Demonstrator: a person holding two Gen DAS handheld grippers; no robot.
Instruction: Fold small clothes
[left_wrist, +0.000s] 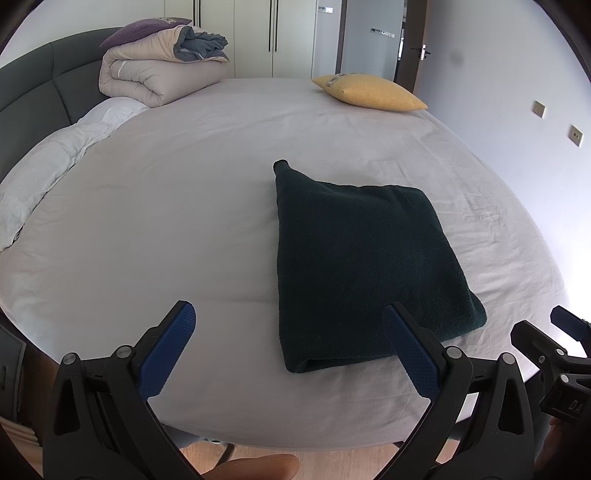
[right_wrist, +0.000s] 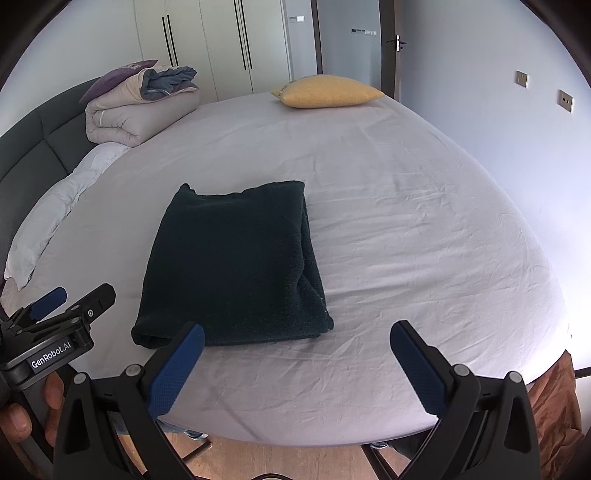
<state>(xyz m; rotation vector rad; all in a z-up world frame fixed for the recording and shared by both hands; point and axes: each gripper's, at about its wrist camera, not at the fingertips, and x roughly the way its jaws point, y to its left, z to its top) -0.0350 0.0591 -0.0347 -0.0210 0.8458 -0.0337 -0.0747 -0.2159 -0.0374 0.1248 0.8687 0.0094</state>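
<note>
Garment: a dark green knitted piece (left_wrist: 365, 266), probably a small sweater or towel-like cloth, lies on the pale bed sheet (left_wrist: 184, 206) near the front edge of the bed, between the two grippers.
Fold state: it forms a compact, roughly rectangular bundle with layers visible along its near edge and its right side, so I judge the main folds are made.
Loose ends: one corner pokes out as a small point at the far left of the bundle (left_wrist: 282, 166); the right edge looks a little bulged in the right wrist view.
Left gripper (left_wrist: 288, 332): jaws spread wide, holding nothing, poised above the near edge of the bundle without touching it.
Right gripper (right_wrist: 295, 347): jaws likewise spread wide and empty, above the bare sheet just off the bundle's near right corner.
Hands: a finger shows below the left gripper, and a hand (right_wrist: 22, 413) grips the left tool's handle in the right wrist view.
Surroundings: a rolled beige quilt (left_wrist: 155, 70) and a yellow pillow (left_wrist: 369, 92) sit well apart at the far side.
Progress: close to finished for this item, by my reading.
Left to do: perhaps tucking the stray corner or squaring the edges; no other small clothes are visible.
</note>
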